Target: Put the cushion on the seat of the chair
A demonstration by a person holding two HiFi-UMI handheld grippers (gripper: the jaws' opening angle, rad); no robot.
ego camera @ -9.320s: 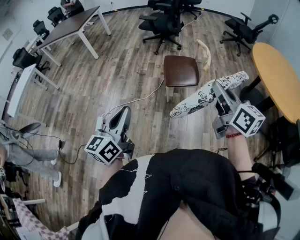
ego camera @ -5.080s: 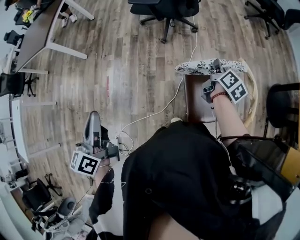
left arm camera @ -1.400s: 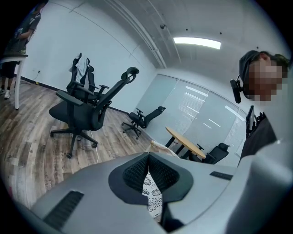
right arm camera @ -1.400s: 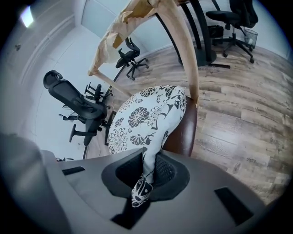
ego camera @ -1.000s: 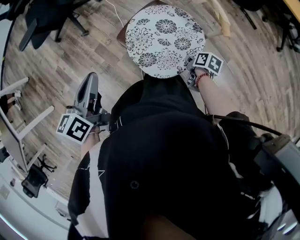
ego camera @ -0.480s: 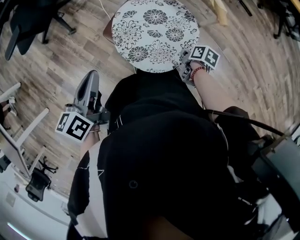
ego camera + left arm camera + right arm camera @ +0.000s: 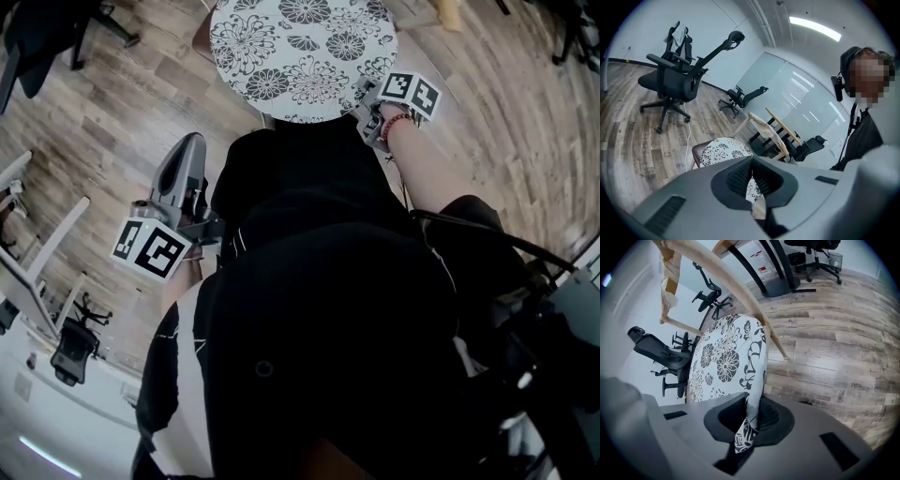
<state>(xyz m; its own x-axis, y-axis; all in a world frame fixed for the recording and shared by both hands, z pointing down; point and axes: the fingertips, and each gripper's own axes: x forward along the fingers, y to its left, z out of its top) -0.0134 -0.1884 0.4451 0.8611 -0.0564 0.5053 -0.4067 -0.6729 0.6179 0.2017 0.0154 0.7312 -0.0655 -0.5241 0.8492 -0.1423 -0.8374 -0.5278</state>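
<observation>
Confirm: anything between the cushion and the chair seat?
Nothing visible. The cushion, clamped at its edge by the right gripper, is directly over the brown chair seat, and only a strip of seat shows past its rim. The space under the cushion is hidden, so contact cannot be told.

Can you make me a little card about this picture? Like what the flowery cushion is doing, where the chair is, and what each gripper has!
cushion: round, white with black flowers, spread flat over the chair
chair seat: brown, only its edge peeks out from under the cushion
right gripper: shut on the cushion's edge
left gripper: shut, holding nothing, off to the side of the cushion
cushion resting on the seat: cannot tell for sure
floor: wood planks
</observation>
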